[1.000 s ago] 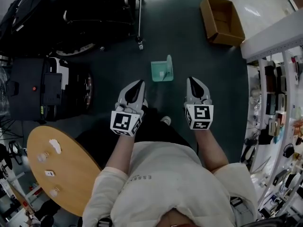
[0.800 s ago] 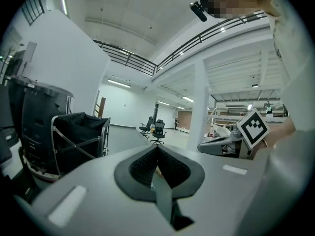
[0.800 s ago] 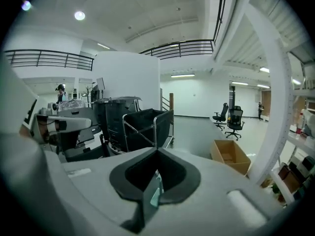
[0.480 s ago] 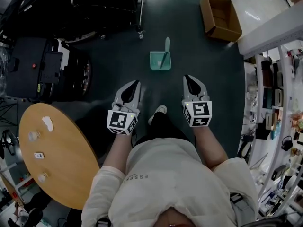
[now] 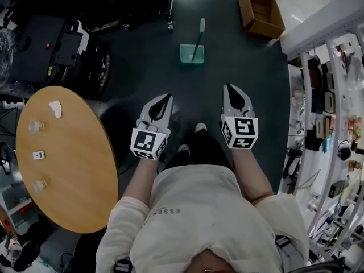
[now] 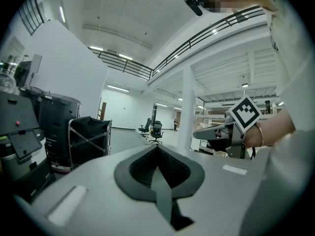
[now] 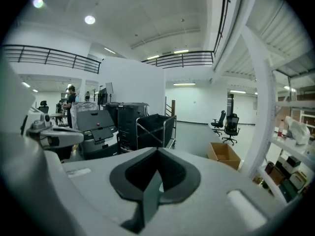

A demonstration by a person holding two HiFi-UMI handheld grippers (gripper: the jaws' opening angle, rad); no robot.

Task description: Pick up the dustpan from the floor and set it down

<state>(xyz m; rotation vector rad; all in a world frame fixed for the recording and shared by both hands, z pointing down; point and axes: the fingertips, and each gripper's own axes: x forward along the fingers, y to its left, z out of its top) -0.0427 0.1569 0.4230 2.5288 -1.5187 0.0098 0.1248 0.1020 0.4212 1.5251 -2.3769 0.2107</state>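
Your fingers are closed on both sides, with nothing between them. The left gripper (image 5: 163, 102) and the right gripper (image 5: 232, 94) each show the dark pads pressed together, and both point out over the floor, not down at it. The dustpan (image 5: 192, 54) lies on the dark floor ahead of the fingertips, well apart from both and nearly midway between the two grippers, so neither hand is clearly nearer. Its handle (image 5: 200, 30) runs away from you past the far edge of the pan and leans slightly to your right. I judge the right gripper has the easier line to it. The jaws must open first, and the hand must go forward and down. A cardboard box (image 5: 260, 10) stands beyond the dustpan, on its right.
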